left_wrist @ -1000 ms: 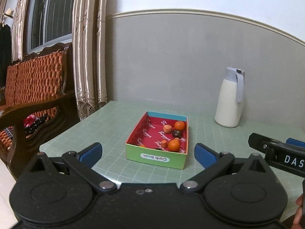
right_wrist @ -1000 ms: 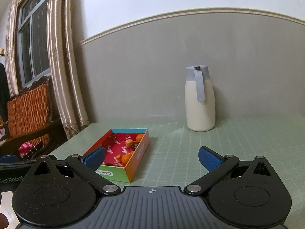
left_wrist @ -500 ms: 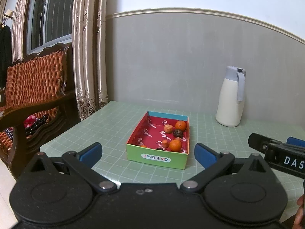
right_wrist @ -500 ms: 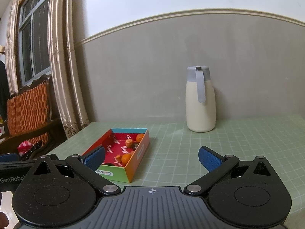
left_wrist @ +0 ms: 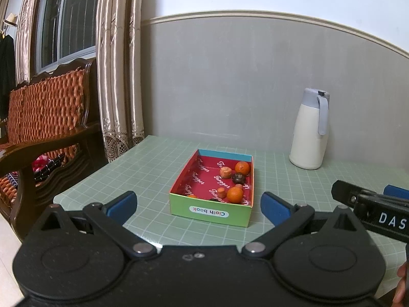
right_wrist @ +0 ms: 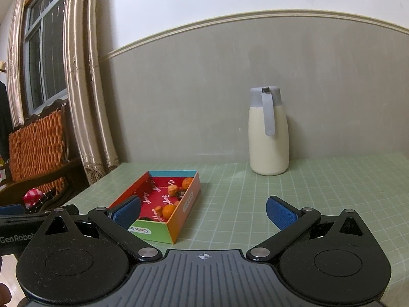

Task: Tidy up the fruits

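A colourful open box [left_wrist: 209, 211] with a red inside sits on the green gridded table [left_wrist: 153, 168]. Inside lie two oranges [left_wrist: 235, 194], small orange-red pieces [left_wrist: 226, 172] and a dark fruit [left_wrist: 238, 177]. My left gripper [left_wrist: 198, 204] is open and empty, held back from the box's near end. My right gripper [right_wrist: 203, 213] is open and empty; the box [right_wrist: 163, 230] lies ahead to its left, behind its left finger. The right gripper also shows at the right edge of the left wrist view [left_wrist: 370, 204].
A white jug with a grey lid and handle [left_wrist: 310, 130] stands at the back of the table by the grey wall, also in the right wrist view [right_wrist: 268, 133]. A wooden bench with orange cushions [left_wrist: 43, 117] and curtains [left_wrist: 117, 76] stand to the left.
Both views have shifted slightly; the box sits a little farther and lower in the left wrist view. Both grippers stay open and empty.
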